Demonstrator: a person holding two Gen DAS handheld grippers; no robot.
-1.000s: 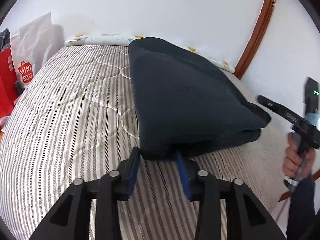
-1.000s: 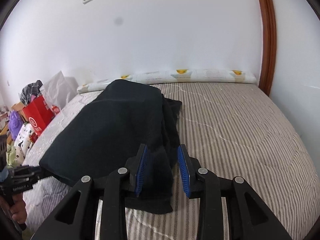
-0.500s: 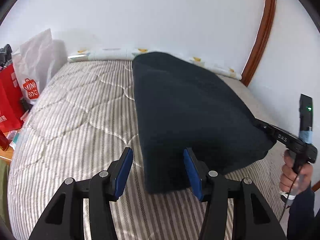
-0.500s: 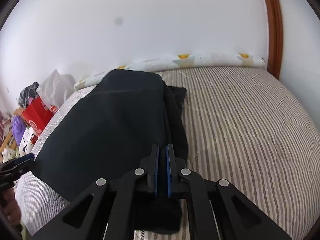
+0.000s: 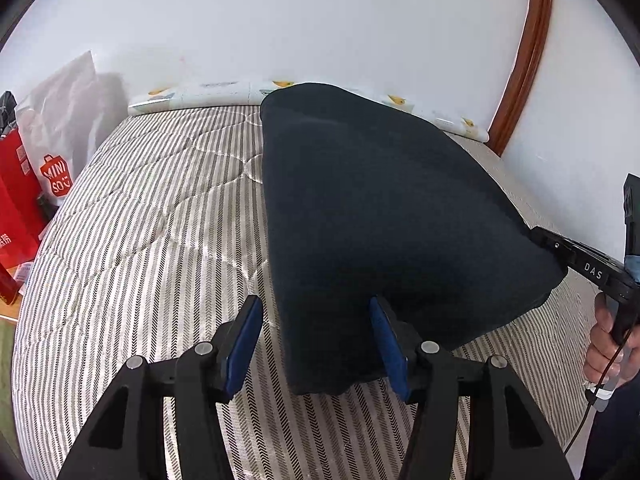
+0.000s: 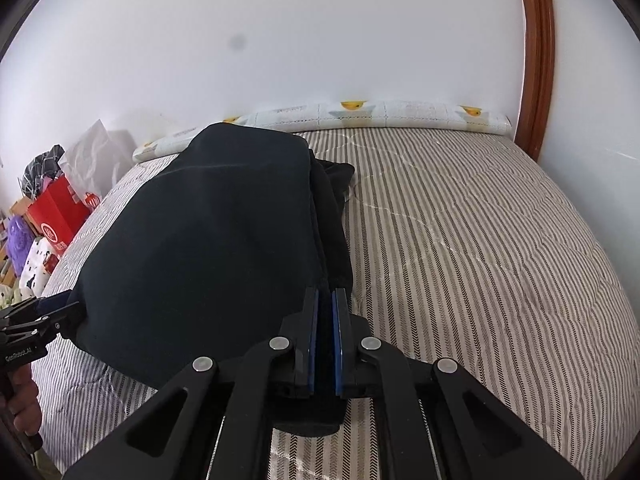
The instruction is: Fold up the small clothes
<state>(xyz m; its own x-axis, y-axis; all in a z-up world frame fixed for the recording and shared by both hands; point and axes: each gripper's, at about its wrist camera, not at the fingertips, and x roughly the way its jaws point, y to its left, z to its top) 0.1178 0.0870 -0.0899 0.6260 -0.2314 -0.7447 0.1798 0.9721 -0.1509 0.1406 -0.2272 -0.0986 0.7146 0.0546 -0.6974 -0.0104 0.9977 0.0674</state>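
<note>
Starting at the far left of my left wrist view, a red bag (image 5: 14, 200) and a white Miniso bag (image 5: 60, 136) stand beside the bed (image 5: 140, 240), whose striped quilted cover fills the lower left of the frame. Centre frame, the dark folded garment (image 5: 380, 220) lies on that cover, running from the upper middle down to the bottom centre. My left claw (image 5: 316, 340) sits at bottom centre with its blue pads spread wide, straddling the near corner of the garment; the left pad hangs over bare stripes, the right pad is against the cloth. At the right edge, my right hand (image 5: 608, 344) grips the other tool's handle, its tip at the garment's right corner.

Over to the right wrist view: the left tool's tip pokes in at the left edge, touching the garment's (image 6: 208, 240) left corner. At lower centre my right claw (image 6: 325, 336) has its pads pressed together, clamped on a fold of dark fabric. Right of that, striped bed (image 6: 500, 260) runs to the patterned pillow (image 6: 400, 114) along the wall at upper right.
</note>
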